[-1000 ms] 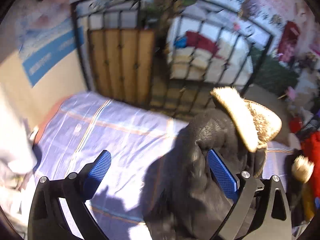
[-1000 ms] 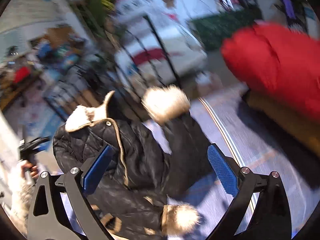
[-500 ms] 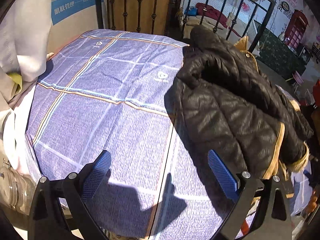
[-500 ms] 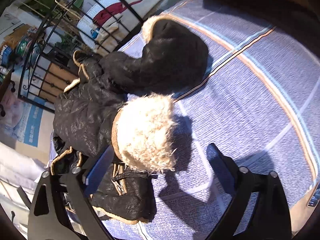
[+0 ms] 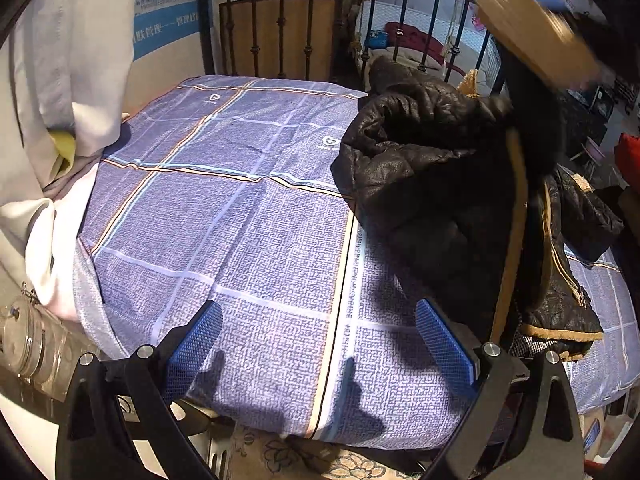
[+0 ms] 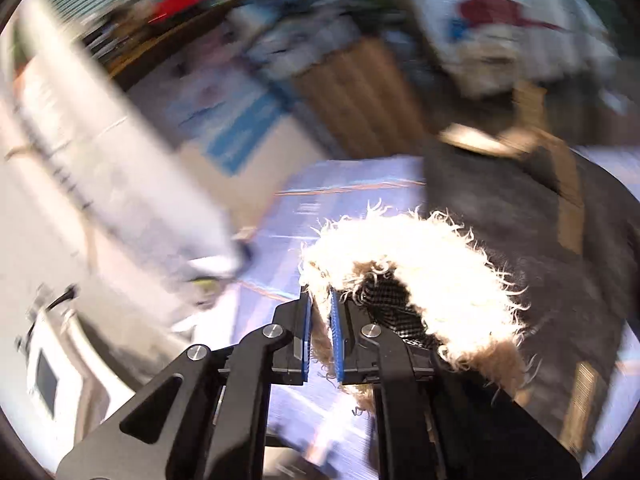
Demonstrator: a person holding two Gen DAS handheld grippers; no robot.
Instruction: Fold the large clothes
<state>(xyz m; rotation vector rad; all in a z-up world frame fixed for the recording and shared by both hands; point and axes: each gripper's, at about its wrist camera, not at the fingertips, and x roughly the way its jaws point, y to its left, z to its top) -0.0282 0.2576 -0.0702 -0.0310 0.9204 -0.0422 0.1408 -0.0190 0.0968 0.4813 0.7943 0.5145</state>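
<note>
Your right gripper's fingers have just closed, pinching the cream fur cuff of the black quilted jacket. Your left gripper's fingers stand wide, holding nothing, over the blue checked bedsheet. The jacket lies heaped at the frame's right.

One black quilted jacket is lying at the right of the frame on one blue checked bed. One fleecy cuff is showing at centre. Two tools are appearing: left tool, right tool. One clear jar is standing at lower left.
</note>
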